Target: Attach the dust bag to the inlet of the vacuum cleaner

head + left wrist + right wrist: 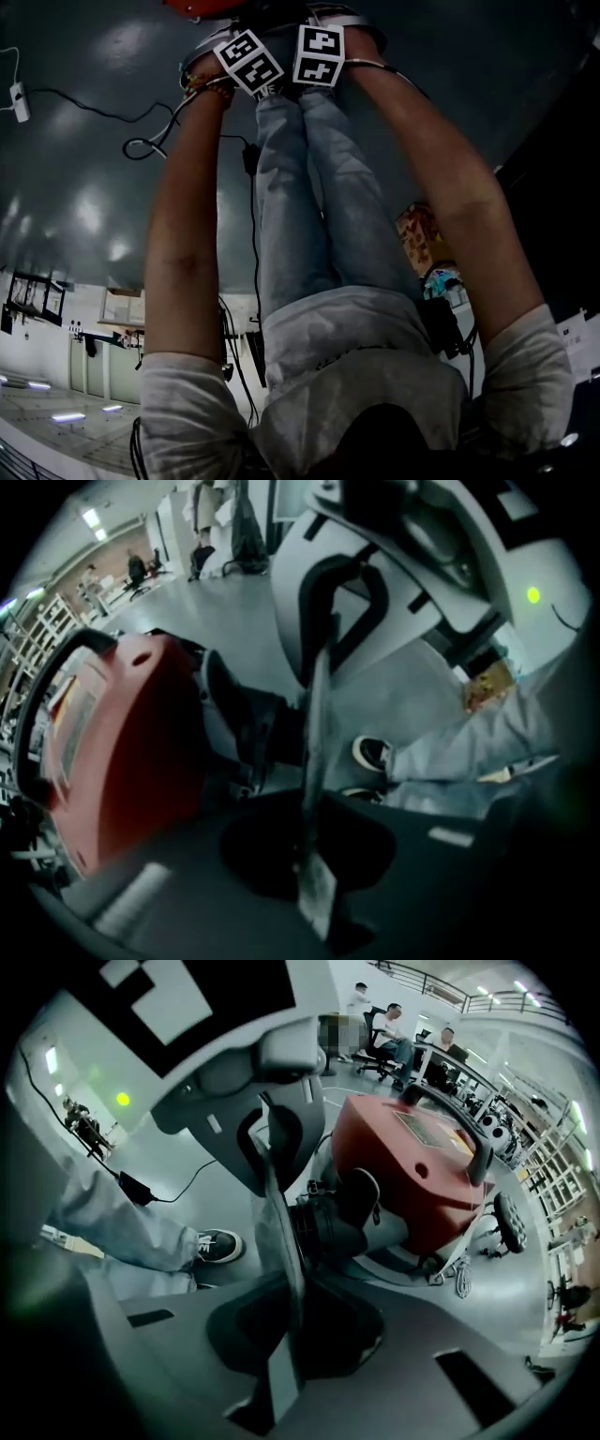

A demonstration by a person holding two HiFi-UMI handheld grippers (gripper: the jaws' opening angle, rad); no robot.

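Pinching the dust bag (270, 1206) edgewise in left claw (314, 860) and right claw (281, 1340), I judge it light, floppy; vacuum (412, 1171) at two o'clock.

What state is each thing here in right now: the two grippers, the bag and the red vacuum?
left gripper: shut on the dust bag's edge.
right gripper: shut on the same dust bag.
dust bag: flat, held between both grippers, seen edge-on beside the inlet.
inlet: black, beside the bag; I cannot tell whether they touch.
vacuum cleaner: red, upright on the floor, handle on top.
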